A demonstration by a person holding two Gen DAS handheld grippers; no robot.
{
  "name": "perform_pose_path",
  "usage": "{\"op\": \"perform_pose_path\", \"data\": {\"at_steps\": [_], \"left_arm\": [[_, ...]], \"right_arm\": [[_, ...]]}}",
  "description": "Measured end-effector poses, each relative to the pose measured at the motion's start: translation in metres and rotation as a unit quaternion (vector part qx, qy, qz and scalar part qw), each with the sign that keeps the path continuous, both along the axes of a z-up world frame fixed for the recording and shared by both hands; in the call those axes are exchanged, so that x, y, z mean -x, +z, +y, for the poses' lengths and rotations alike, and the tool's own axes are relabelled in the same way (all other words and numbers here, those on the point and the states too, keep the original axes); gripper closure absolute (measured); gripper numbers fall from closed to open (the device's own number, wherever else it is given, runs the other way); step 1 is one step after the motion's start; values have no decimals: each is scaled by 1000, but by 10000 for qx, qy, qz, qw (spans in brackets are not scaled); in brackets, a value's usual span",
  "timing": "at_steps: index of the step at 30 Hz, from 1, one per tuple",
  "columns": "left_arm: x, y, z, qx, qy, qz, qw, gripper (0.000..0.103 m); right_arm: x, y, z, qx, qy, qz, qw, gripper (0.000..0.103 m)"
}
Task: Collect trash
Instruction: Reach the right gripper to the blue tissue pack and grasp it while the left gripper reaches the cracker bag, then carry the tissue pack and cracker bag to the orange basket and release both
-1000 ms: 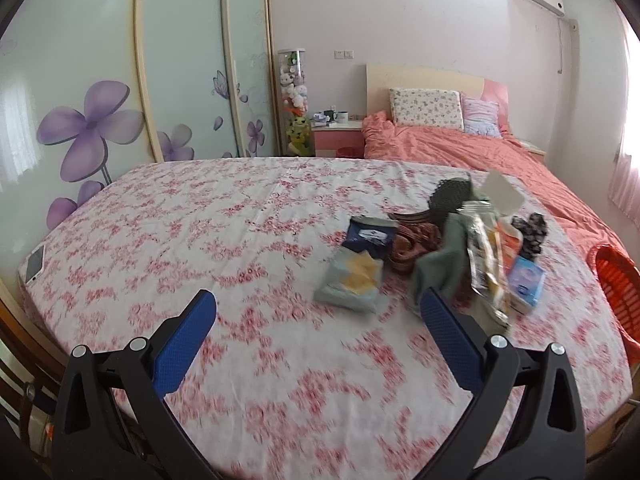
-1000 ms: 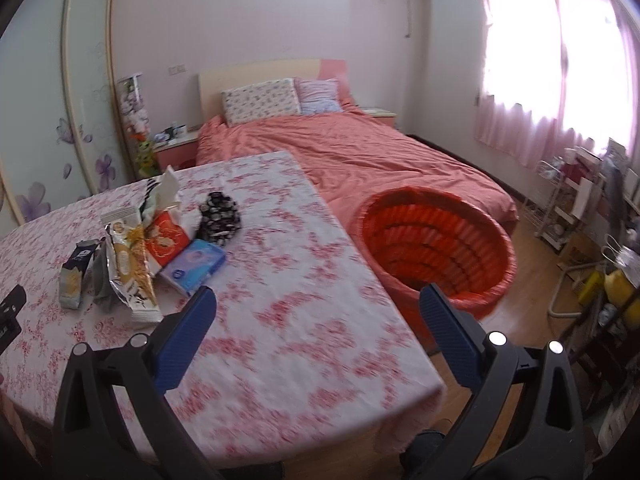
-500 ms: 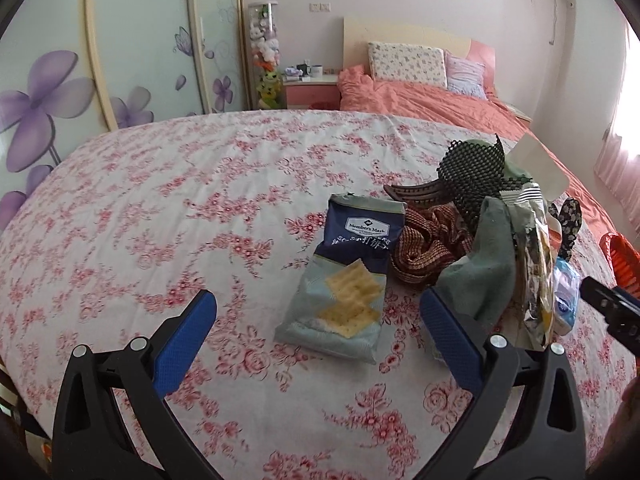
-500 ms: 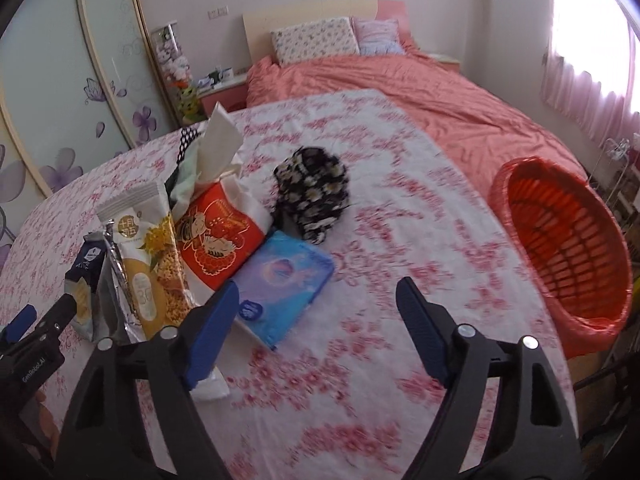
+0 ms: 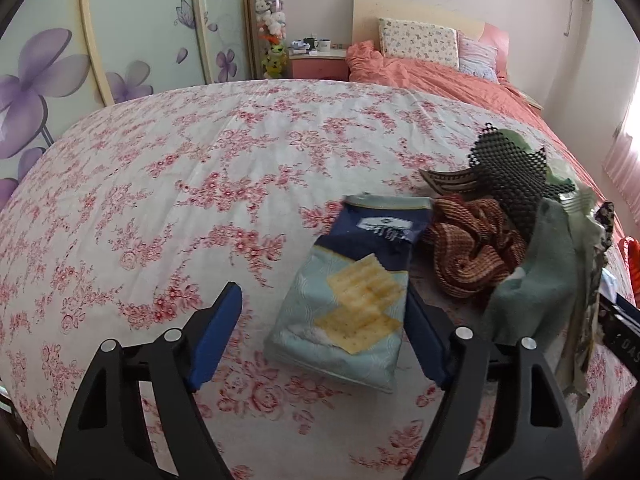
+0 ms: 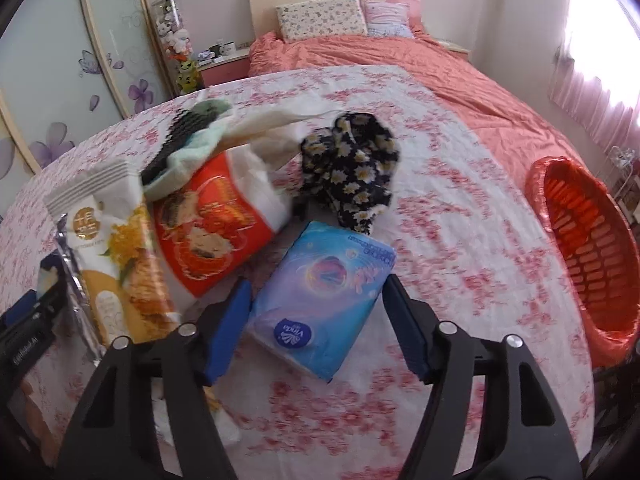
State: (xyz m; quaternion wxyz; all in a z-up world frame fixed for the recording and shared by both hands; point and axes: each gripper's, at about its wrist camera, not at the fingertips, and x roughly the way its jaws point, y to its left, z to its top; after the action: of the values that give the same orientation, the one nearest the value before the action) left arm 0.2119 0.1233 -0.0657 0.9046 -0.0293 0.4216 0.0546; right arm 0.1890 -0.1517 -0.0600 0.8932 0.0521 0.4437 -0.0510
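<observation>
Closest in the left wrist view, the left gripper (image 5: 320, 328) has its blue jaws closing around a cracker packet (image 5: 352, 292) that lies flat on the flowered tablecloth (image 5: 160, 184); the right pad sits just beside the packet's edge and the left pad stands clear of it, so the packet is between the jaws but not clamped. Just beyond the packet lies a crumpled brown striped cloth (image 5: 472, 248), with a grey-green cloth (image 5: 544, 280) to its right and a black mesh piece (image 5: 508, 176) behind. In the right wrist view, the right gripper (image 6: 316, 316) is also closing, its jaws on either side of a blue tissue pack (image 6: 324, 288) lying on the same cloth; whether the pads touch it I cannot tell, and a narrow gap seems to show on each side. Left of the pack lie a red and white snack bag (image 6: 208, 220) and a yellow snack packet (image 6: 120, 264), and behind it a black cloth with daisies (image 6: 352, 172). Off the table's right edge stands an orange basket (image 6: 588, 248). Farther back, a bed (image 6: 380, 52) with a salmon cover and two pillows stands against the wall.
</observation>
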Motion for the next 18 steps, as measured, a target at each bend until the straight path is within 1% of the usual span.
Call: {"op": "perform_pose_path", "data": {"at_steps": [4,6,8,10,13,17,18], "left_arm": [[-2,-2,11,27,73,70,9999,25],[-4,-4,15,119,68,116,9998,25],[-6,-5,16,190,39,117,9997,25],[-7,-4,14,226,2,108,9997,25],[-9,-5,13,305,-53,133,9994,25],[-9,-4,10,341,-242,129,9990,39],[-9,-4,9,367,-278,129,9989,40]], "right_arm": [[2,-2,-32,-155,-203,-34,9997,39],[3,-3,-41,-268,-247,-31,9993,39],[2,-4,-45,-288,-260,-18,9992,38],[-1,-5,-41,-177,-244,16,9995,35],[-6,-9,-35,-35,-233,131,9996,35],[-8,-9,-35,38,-231,151,9996,40],[-7,-9,-36,29,-264,164,9995,40]]}}
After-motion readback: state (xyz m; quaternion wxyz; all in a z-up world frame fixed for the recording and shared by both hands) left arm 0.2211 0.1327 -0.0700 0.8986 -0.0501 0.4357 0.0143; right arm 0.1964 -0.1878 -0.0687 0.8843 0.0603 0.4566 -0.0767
